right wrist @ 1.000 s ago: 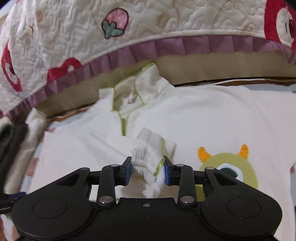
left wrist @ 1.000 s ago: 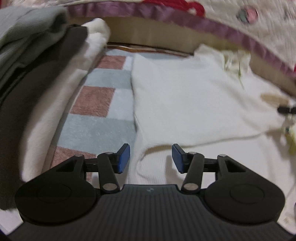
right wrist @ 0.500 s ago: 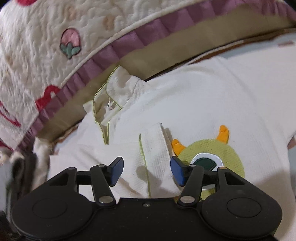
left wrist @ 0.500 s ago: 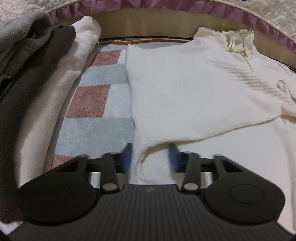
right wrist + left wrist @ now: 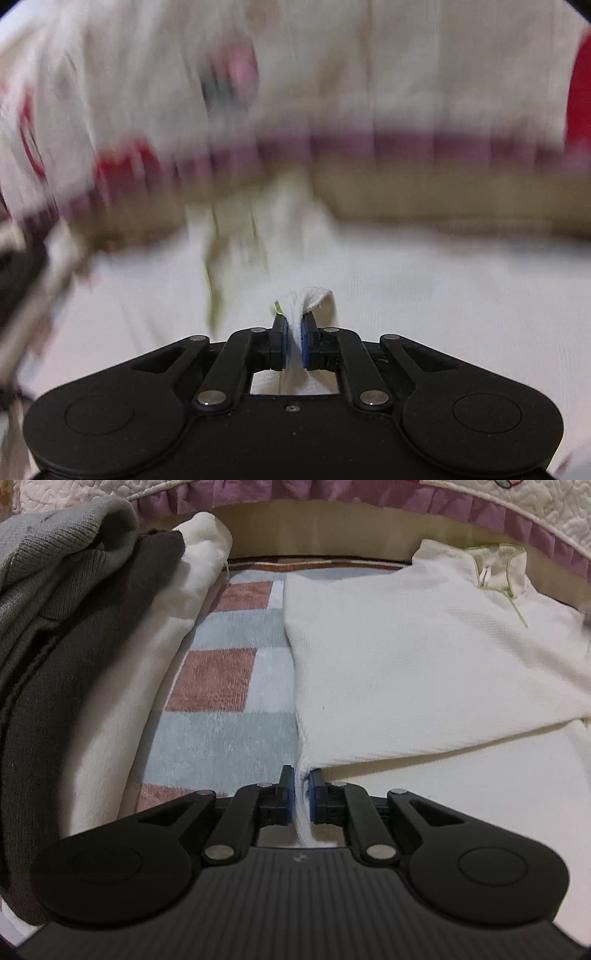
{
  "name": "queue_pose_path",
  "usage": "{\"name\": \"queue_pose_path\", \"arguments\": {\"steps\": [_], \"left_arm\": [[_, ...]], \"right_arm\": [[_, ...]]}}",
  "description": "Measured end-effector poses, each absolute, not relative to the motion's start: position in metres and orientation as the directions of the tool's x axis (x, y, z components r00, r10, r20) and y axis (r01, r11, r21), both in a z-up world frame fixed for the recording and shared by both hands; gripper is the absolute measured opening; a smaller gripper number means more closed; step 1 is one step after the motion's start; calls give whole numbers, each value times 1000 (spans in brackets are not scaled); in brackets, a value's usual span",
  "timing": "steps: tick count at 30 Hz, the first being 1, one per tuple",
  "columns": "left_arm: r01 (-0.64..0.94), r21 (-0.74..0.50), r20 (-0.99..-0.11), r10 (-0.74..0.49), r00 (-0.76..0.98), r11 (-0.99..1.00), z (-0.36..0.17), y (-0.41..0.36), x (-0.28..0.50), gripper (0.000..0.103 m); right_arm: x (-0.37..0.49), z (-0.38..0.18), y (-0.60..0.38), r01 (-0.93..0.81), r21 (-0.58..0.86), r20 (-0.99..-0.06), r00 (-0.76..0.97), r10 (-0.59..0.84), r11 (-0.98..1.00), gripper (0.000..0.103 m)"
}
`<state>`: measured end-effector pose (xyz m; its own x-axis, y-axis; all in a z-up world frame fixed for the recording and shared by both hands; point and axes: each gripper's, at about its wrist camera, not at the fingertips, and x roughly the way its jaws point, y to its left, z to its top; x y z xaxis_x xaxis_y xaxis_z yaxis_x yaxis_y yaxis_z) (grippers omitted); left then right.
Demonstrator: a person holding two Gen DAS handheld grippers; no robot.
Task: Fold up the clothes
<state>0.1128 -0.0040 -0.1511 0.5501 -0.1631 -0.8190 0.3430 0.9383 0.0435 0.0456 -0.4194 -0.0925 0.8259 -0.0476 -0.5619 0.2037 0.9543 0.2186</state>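
White shirt [image 5: 424, 657], left claw [image 5: 302, 794] now pinching its edge; right claw [image 5: 294, 341] closing, re-pinching sleeve.

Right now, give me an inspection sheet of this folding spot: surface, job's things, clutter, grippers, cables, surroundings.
Surface: checked mat in pale blue and rust squares, partly covered by laundry.
Job's things: white shirt spread flat, its green-trimmed collar at the far end, one flap folded across the body.
Clutter: pile of clothes beside the mat, grey and dark garments over a white one.
Grippers: left gripper shut on the shirt's side edge; right gripper closing on a bunched fold of white fabric, which its pads press.
Cables: nothing seen.
Surroundings: quilted cover with purple frill hanging behind; right wrist view badly blurred.
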Motion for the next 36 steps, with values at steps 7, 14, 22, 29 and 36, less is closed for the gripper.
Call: {"name": "queue_pose_path", "arguments": {"steps": [7,14,22,29,36], "left_arm": [[368,67,-804,-168,571,928,-149,-9,106,7],[360,72,-819,-151,553,930,-152,-10,108,12],[383,-56,-681,-316,661,922,-112,-4,92,29],[421,-92,-647,-375,664,903,-114,-17,91,30],[354,-181,-669,-379,639,918,-133,-25,103,30]], "right_arm": [[64,-91,-439,224,23,-625,764,-161,974,13],[72,-133,-450,323,-39,-723,644,-250,946,58],[26,-125,-488,475,155,-721,654,-230,866,70],[-5,-138,-494,411,497,-685,726,55,764,49],[5,-156,-474,485,546,-715,694,79,683,61]]}}
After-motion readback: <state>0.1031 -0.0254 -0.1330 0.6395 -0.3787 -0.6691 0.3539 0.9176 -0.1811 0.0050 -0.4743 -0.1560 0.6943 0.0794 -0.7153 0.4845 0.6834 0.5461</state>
